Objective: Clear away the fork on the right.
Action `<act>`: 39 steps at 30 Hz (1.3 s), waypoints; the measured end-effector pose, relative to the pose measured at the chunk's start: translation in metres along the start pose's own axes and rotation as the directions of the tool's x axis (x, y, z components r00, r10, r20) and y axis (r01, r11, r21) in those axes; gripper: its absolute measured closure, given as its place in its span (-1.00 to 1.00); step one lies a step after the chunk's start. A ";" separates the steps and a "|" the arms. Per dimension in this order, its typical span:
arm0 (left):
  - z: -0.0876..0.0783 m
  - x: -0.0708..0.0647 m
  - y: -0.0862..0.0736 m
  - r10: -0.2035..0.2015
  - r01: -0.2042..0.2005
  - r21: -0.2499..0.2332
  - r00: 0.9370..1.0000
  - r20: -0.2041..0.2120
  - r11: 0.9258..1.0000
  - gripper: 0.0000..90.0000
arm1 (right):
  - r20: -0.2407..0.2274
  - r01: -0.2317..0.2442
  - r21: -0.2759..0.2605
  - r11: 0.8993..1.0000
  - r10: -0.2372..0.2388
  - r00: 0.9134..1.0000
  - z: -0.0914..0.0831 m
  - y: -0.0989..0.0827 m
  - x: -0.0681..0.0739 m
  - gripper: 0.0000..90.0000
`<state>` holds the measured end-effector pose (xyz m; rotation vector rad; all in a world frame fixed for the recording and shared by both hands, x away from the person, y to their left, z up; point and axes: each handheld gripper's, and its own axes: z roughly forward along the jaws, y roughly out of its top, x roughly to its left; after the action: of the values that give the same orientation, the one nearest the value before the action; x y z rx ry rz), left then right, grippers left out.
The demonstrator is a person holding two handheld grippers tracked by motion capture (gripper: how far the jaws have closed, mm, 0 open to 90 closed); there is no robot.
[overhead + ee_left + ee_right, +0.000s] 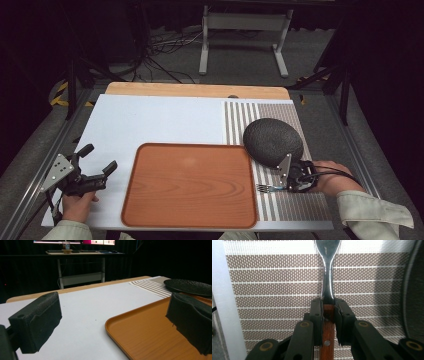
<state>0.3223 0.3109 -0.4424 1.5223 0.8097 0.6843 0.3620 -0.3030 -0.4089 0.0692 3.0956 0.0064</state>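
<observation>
A fork with a wooden handle lies on the striped placemat, tines pointing toward the wooden tray. My right gripper is shut on its handle. In the right gripper view the two pads press the wood just behind the fork's metal neck, low over the placemat. My left gripper rests at the table's left, left of the tray, open with nothing between its jaws. The left gripper view shows its fingers spread wide over the white surface and the tray's rim.
A dark round plate sits on the placemat just behind my right gripper, at the tray's right corner; its rim shows in the right gripper view and the left gripper view. A white board covers the table. Stands and cables lie beyond it.
</observation>
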 end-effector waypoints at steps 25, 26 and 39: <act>-0.001 0.001 0.000 -0.006 0.006 -0.006 1.000 -0.003 1.000 -0.98 | 0.098 -0.121 -0.222 0.968 0.146 0.984 -0.046 -0.002 0.002 0.73; -0.001 0.001 0.000 -0.006 0.006 -0.005 1.000 -0.002 1.000 -0.98 | 0.102 -0.144 -0.255 0.956 0.175 0.979 -0.050 -0.004 0.002 0.73; 0.000 0.000 0.000 -0.008 0.008 -0.002 1.000 -0.001 1.000 -0.98 | 0.096 -0.248 -0.475 0.844 0.330 0.939 -0.061 -0.006 0.011 0.73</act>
<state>0.3222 0.3115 -0.4423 1.5165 0.8152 0.6804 0.3480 -0.3091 -0.3488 0.4904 2.7865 0.6975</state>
